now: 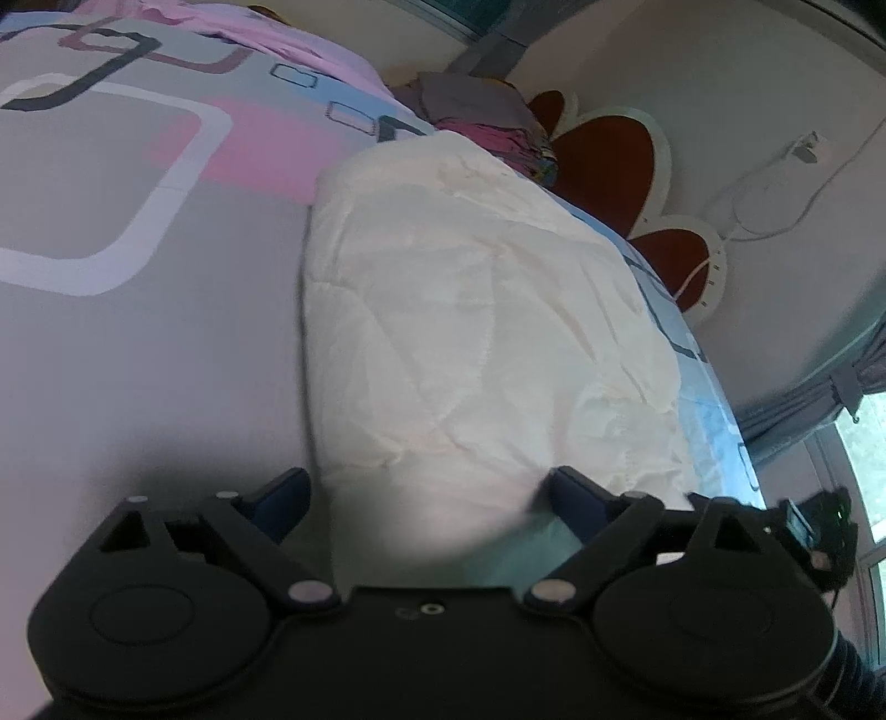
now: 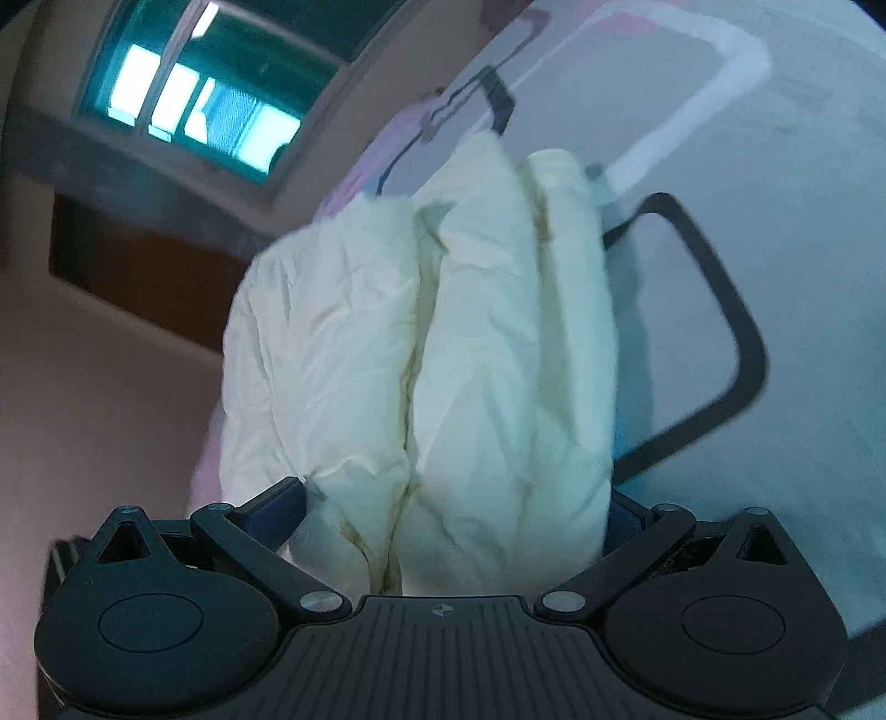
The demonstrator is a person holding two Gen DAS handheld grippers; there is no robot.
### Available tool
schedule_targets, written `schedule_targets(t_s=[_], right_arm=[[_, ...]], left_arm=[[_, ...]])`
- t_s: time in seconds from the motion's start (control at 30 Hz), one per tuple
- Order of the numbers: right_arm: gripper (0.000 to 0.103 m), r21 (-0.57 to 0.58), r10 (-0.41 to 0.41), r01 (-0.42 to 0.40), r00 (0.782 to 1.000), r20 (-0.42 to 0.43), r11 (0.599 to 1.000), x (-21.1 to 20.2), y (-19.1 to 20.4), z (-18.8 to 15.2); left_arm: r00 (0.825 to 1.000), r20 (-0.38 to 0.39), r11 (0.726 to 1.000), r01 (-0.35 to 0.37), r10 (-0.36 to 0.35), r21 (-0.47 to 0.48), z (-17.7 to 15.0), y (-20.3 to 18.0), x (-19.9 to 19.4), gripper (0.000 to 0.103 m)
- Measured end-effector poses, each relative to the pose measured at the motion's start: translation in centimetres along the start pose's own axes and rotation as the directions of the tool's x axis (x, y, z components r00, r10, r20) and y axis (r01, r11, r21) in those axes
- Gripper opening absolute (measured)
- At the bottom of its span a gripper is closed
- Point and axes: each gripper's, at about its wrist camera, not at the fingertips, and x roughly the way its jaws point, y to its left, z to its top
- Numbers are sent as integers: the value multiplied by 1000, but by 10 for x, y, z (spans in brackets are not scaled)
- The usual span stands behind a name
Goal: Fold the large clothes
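The left gripper (image 1: 429, 490) hovers with its jaws spread wide and nothing between them; one dark fingertip (image 1: 288, 487) sits over the grey bedsheet (image 1: 138, 360) and the other over the near edge of the white padded garment (image 1: 487, 310). That garment, a puffy quilted coat by its look, lies flat on the bed just ahead of the claw and stretches away toward the far right. Beyond its far end a small heap of folded clothes (image 1: 487, 119), grey on top with pink beneath, sits by the flower-shaped headboard (image 1: 609, 166) with its dark red petals. At the far left a pale pink cloth (image 1: 277, 33) lies on the sheet's printed squares. A white cable (image 1: 775, 194) hangs down the wall from a socket, and a curtained window (image 1: 864, 454) shows at the right edge.

The right gripper (image 2: 457, 501) has its jaws set wide around a thick bunch of the same white padded garment (image 2: 443, 343), which fills the gap between the fingers and presses against both; whether they are squeezing it firmly I cannot tell. The cloth rises in deep folds straight in front of the lens and blocks most of the middle of that view. To its right lies the bedsheet (image 2: 775, 166) with a dark rounded-square print. At the far left a window (image 2: 221, 94) glows teal, above a dark brown panel (image 2: 138, 271) on the wall.
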Motion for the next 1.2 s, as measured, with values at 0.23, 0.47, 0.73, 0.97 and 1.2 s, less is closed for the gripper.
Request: schedule_targets(t_s=[0.23,0.47,0.73,0.97,1.2], right_arm=[[88,-168,-111,100,992,-56,981,26,27,6],[63,-195,-100,86,993,-61,977,26,35,2],[57,-282,-105,95,994,-20,955,15,63,-9],[53,-361,-71,73,997,17,930,9,98,-20],[53,-413,-46,55,998,32,909,28,141,-28]], left_arm=[[999,-19,997,46,-48,-66,3,-1,28,96],[999,21,999,37,-37,23,-3,-20,20,77],[997,45,995,62,-65,73,-1,-29,2,75],[992,84,988,85,-96,132,5,-35,-23,74],[985,134,983,89,-111,161,17,-22,-55,72]])
